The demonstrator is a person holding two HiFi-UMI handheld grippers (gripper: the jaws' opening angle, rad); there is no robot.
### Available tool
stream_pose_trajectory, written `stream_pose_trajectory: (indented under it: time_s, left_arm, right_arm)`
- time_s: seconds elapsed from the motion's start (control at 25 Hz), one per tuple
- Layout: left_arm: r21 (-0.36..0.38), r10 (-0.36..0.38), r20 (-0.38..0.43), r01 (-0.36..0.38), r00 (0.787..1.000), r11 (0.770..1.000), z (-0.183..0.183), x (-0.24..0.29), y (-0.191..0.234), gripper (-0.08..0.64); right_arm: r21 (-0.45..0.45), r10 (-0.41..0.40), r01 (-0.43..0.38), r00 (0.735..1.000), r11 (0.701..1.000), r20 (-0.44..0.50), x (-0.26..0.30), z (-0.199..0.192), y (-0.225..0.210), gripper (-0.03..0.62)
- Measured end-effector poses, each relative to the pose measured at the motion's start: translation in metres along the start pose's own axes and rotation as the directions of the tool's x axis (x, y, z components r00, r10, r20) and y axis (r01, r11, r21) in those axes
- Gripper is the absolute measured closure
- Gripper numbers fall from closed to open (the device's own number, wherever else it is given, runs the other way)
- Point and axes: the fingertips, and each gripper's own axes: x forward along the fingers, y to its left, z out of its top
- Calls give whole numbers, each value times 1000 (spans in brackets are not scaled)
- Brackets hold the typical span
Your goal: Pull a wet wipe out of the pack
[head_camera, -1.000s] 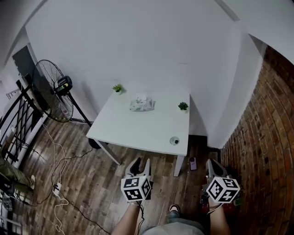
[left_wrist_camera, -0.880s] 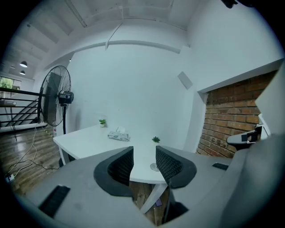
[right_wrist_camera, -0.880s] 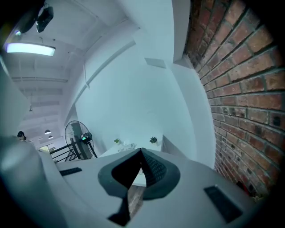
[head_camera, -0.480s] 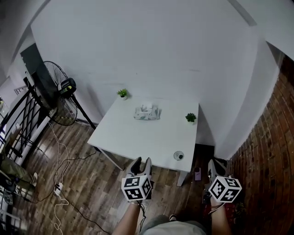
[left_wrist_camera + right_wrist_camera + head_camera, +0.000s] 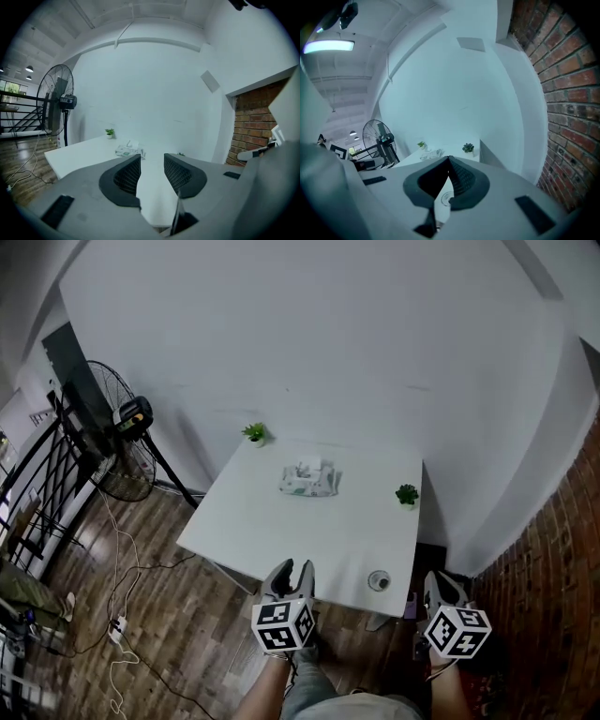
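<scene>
The wet wipe pack point(image 5: 308, 480) lies flat on the far half of the white table point(image 5: 281, 531), a white wipe sticking up from its top. It also shows small and far off as the pack point(image 5: 129, 150) in the left gripper view and the pack point(image 5: 432, 153) in the right gripper view. My left gripper point(image 5: 293, 570) hovers at the table's near edge, open and empty, with a clear gap in the left gripper point(image 5: 151, 157) view. My right gripper point(image 5: 438, 579) is off the table's near right corner, and the right gripper point(image 5: 449, 160) has its tips touching, holding nothing.
Two small potted plants stand on the table: one plant point(image 5: 254, 433) at the far left corner, another plant point(image 5: 407, 494) at the right edge. A small round object point(image 5: 379, 580) sits near the front right corner. A standing fan point(image 5: 127, 418) and cables point(image 5: 117, 549) occupy the wooden floor at left. A brick wall point(image 5: 562, 596) runs along the right.
The table has come closer and lower in the head view as the person stepped toward it. Both grippers now reach the table's near edge; their jaws look unchanged.
</scene>
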Motion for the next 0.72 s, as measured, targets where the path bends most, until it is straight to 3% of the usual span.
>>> stream_pose_trajectory:
  time_s: [0.72]
  left_arm:
    - [38,-92,-55,95,994,995,86,169,163,411]
  right_arm:
    - [99,-94,93,995,991,12,192,42,107,591]
